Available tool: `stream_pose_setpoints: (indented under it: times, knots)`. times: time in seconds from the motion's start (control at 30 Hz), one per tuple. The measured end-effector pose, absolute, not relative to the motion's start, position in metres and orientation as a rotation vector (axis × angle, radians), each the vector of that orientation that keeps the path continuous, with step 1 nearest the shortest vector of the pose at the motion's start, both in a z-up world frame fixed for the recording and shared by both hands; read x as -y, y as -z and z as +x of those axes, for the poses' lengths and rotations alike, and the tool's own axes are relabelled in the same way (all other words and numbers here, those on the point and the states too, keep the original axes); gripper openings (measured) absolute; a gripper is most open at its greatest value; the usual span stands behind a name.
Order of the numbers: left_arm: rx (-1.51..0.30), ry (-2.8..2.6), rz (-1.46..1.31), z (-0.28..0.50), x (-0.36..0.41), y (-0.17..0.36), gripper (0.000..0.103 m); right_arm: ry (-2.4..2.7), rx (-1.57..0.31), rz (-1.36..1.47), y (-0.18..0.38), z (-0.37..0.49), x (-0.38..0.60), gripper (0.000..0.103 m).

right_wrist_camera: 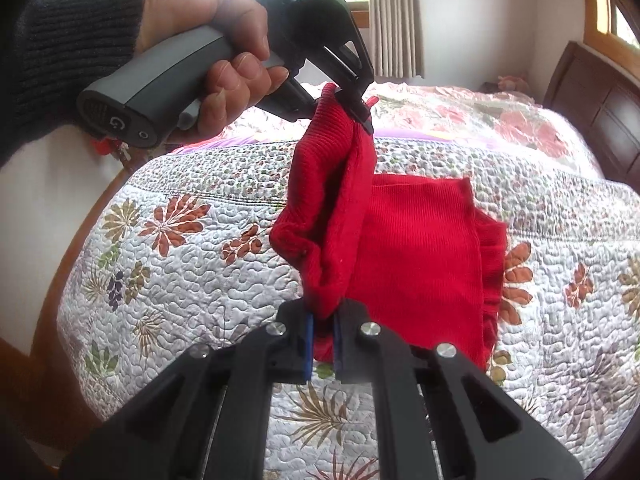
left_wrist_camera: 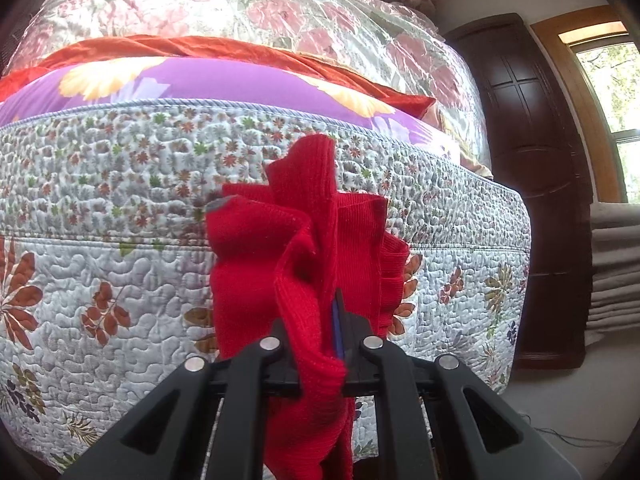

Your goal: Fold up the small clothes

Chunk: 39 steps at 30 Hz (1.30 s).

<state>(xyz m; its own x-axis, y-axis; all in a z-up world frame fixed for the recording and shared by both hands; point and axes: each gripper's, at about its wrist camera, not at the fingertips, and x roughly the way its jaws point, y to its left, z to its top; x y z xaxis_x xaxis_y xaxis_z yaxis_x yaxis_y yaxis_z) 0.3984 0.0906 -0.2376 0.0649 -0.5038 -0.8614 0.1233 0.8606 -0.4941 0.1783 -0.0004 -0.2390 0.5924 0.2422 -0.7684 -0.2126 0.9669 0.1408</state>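
Observation:
A small red knit garment (left_wrist_camera: 304,248) with a frilled edge hangs bunched in the air in front of the bed. My left gripper (left_wrist_camera: 324,344) is shut on a fold of it; cloth spills over and below the jaws. In the right wrist view the red garment (right_wrist_camera: 420,240) stretches between both grippers. My right gripper (right_wrist_camera: 324,340) is shut on its lower rolled edge. The left gripper (right_wrist_camera: 362,114), held by a hand (right_wrist_camera: 224,40) in a dark sleeve, pinches the upper corner. A flat panel of the garment droops to the right over the quilt.
A quilted floral bedspread (left_wrist_camera: 100,240) covers the bed under the garment. Behind it lie a purple flowered cover (left_wrist_camera: 200,84) and an orange blanket (left_wrist_camera: 200,48). A dark wooden headboard (right_wrist_camera: 600,112), a curtain (right_wrist_camera: 394,20) and a window (left_wrist_camera: 616,120) stand around the bed.

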Motion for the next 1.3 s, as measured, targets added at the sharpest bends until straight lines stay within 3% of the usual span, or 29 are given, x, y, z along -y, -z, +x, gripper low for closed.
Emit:
stream_pose_setpoints:
  times: [0.63, 1.3]
  knots:
    - [-1.503, 0.447, -0.207, 0.41, 0.021, 0.297, 0.009, -0.177, -0.999, 0.246, 0.294, 0.185, 0.1, 0.006]
    - [-1.485, 0.245, -0.082, 0.398, 0.085, 0.342, 0.009, -0.175, -1.107, 0.513, 0.363, 0.183, 0.171, 0.006]
